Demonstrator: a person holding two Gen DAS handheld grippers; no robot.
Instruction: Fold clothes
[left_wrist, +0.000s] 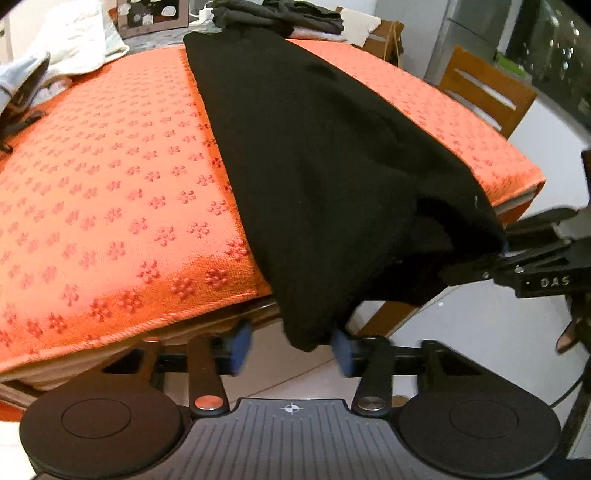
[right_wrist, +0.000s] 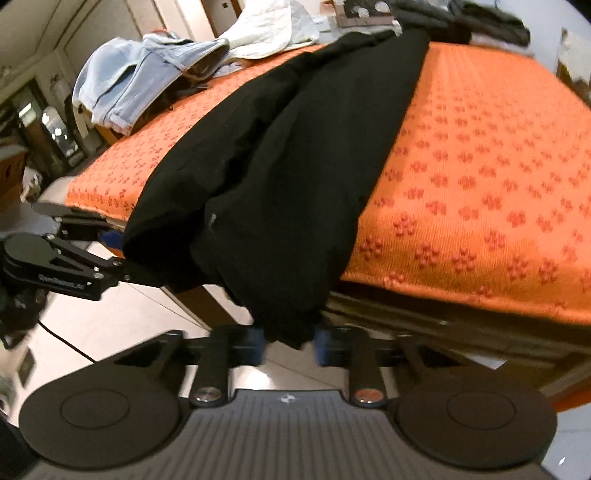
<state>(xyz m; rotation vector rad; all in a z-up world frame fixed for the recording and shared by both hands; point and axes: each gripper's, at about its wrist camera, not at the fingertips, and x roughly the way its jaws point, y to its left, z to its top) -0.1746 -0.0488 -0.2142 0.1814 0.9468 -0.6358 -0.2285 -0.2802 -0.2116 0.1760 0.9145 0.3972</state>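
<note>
We see a long black garment of soft fabric (left_wrist: 314, 155) lying lengthwise on the tabletop, which is covered with an orange woven cloth with a flower pattern (left_wrist: 110, 184). The near end of the garment hangs over the front edge of the tabletop.

In the left wrist view, the left gripper (left_wrist: 291, 349) stands released at 6 o'clock: its blue pads (left_wrist: 242, 345) are apart, and a hanging corner of the black garment drops between them, close to the right pad. At 3 o'clock in this view, the right gripper (left_wrist: 506, 254) reaches in from the side and meets the other corner of the garment.

In the right wrist view, the right gripper (right_wrist: 290, 345) has its two blue pads on both sides of a bunched fold of the garment, so it grasps the black fabric. The left gripper (right_wrist: 110, 240) appears at 9 o'clock, near the edge of the garment.

At the far side of the tabletop, towards 11 o'clock, lie light blue denim jeans (right_wrist: 140, 77) and a white quilted cloth (right_wrist: 269, 26). A pile of dark grey clothes (left_wrist: 277, 14) rests at 12 o'clock, just behind the far end of the garment.
</note>
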